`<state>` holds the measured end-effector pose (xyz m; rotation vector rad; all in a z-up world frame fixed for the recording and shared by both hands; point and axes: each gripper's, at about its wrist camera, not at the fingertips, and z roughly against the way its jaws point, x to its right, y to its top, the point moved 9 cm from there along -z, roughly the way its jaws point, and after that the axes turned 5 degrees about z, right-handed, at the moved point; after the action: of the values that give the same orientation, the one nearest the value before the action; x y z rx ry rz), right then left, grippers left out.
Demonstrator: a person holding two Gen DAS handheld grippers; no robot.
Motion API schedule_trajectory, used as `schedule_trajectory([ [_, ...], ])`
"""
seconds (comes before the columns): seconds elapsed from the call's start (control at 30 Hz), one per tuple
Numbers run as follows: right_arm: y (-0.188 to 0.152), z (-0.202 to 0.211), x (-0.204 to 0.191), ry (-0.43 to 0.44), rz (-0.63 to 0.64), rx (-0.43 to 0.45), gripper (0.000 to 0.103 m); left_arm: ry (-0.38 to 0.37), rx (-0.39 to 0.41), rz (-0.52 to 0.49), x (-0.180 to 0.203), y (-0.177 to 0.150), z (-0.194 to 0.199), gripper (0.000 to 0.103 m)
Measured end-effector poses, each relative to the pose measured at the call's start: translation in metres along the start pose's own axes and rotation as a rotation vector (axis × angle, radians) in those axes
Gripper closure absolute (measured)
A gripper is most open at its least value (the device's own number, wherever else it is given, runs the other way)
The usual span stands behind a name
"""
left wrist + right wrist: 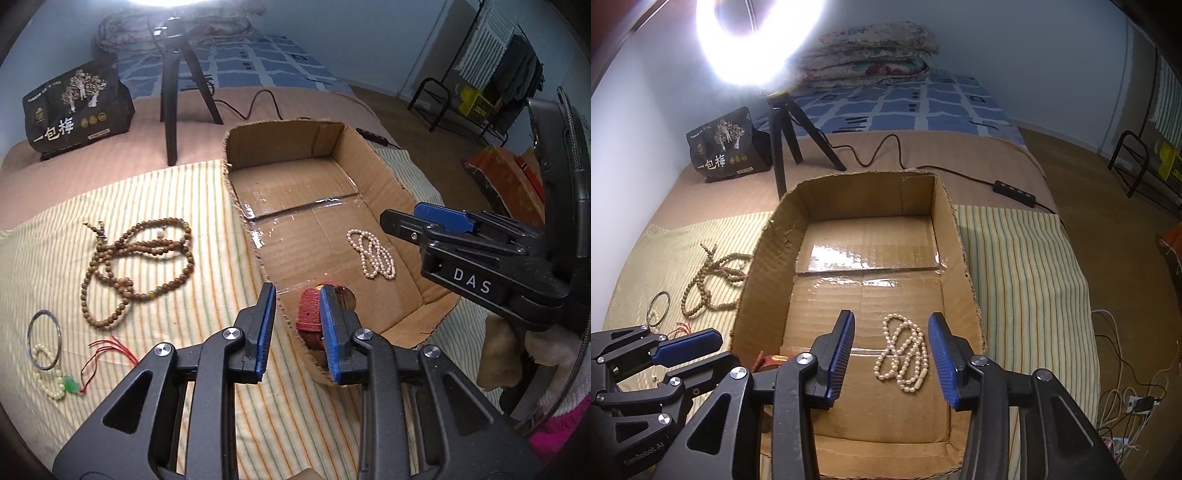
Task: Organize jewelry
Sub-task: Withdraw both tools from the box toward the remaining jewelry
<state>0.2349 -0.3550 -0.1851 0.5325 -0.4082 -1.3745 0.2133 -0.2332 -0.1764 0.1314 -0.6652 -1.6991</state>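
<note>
My right gripper [891, 354] hangs over the cardboard box [960, 236], its fingers spread wide and empty, the pearl necklace [903, 350] lying loose on the box floor between them. I judge that piece delivered. My left gripper [297, 332] sits at the box's near corner, fingers parted, holding nothing (a red bracelet [310, 317] lies just past them inside). Next is the wooden bead necklace [136, 266] on the striped cloth [177, 192], a reach leftward.

A black snack bag [726, 152] sits beside a tripod [792, 147] under a ring light [757, 40].
</note>
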Motion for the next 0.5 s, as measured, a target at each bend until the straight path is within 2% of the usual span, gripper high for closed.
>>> schedule_trajectory([
  [0.4, 0.015, 0.013, -0.035, 0.02, 0.03, 0.049, 0.047, 0.045, 0.061, 0.015, -0.043, 0.003, 0.037, 0.079],
  [0.43, 0.017, 0.014, -0.04, 0.024, 0.033, 0.052, 0.046, 0.046, 0.064, 0.015, -0.047, 0.003, 0.039, 0.077],
  [0.47, 0.018, 0.015, -0.044, 0.032, 0.036, 0.054, 0.046, 0.052, 0.069, 0.02, -0.054, 0.003, 0.043, 0.068],
  [0.5, 0.019, 0.015, -0.049, 0.04, 0.04, 0.056, 0.045, 0.057, 0.077, 0.024, -0.059, 0.003, 0.047, 0.064],
])
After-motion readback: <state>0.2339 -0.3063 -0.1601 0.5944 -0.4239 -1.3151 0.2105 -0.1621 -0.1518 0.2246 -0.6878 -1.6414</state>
